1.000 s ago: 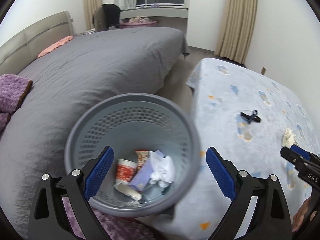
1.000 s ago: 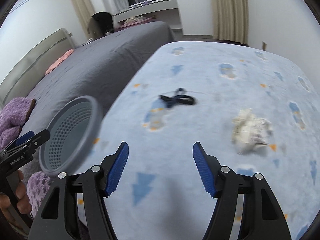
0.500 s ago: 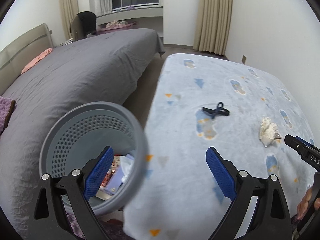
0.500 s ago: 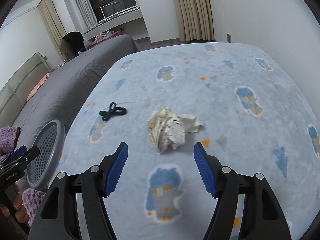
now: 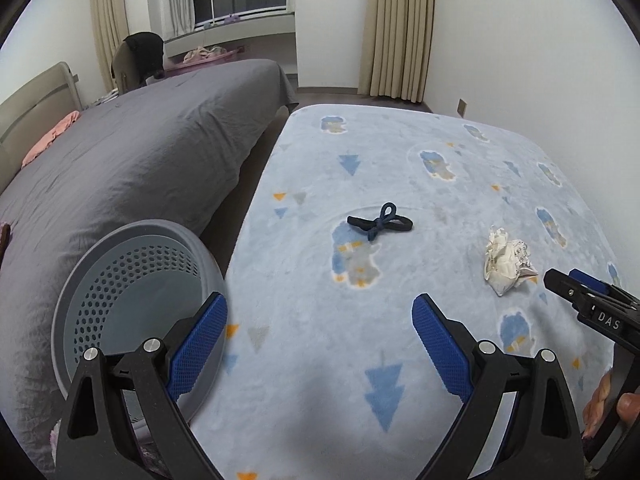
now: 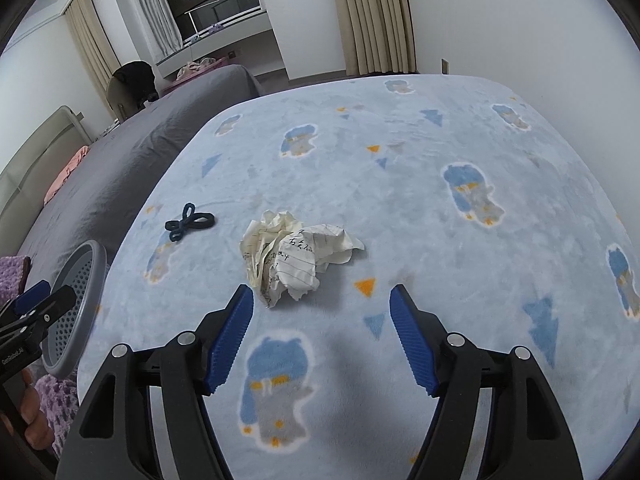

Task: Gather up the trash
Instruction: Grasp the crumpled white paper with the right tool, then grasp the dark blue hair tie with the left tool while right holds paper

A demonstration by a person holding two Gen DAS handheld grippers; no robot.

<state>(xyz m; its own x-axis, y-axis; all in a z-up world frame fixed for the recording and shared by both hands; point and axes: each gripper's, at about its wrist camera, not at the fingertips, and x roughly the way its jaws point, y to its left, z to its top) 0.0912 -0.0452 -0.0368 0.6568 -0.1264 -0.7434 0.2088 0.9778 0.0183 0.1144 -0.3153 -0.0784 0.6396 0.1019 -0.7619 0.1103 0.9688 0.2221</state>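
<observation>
Both cameras have swung away from the gray perforated wastebasket (image 5: 132, 300) toward the blue patterned blanket (image 5: 400, 184). A second ago the basket filled the left wrist view, with a cup, wrappers and tissue showing inside; now it sits at the lower left, partly behind the left finger, and its contents are out of sight. In the right wrist view the basket (image 6: 78, 304) has shrunk to a sliver at the left edge.

Crumpled lined paper (image 6: 294, 254), which lay off to the right and blurred a second ago, now lies on the blanket just ahead of the right gripper (image 6: 322, 336), nearer its left finger, not between the jaws. Those jaws have just been opening a little and stand apart with nothing in them. From the left wrist camera the same paper (image 5: 506, 264) lies to the right, just beside the tip of the right gripper.

Jaws of the left gripper (image 5: 320, 352) stand wide apart and hold nothing, as before. A dark hair tie (image 5: 380, 226) lies on the blanket, well apart from the paper. Beyond the blanket is a bed with a gray cover (image 5: 140, 152).
</observation>
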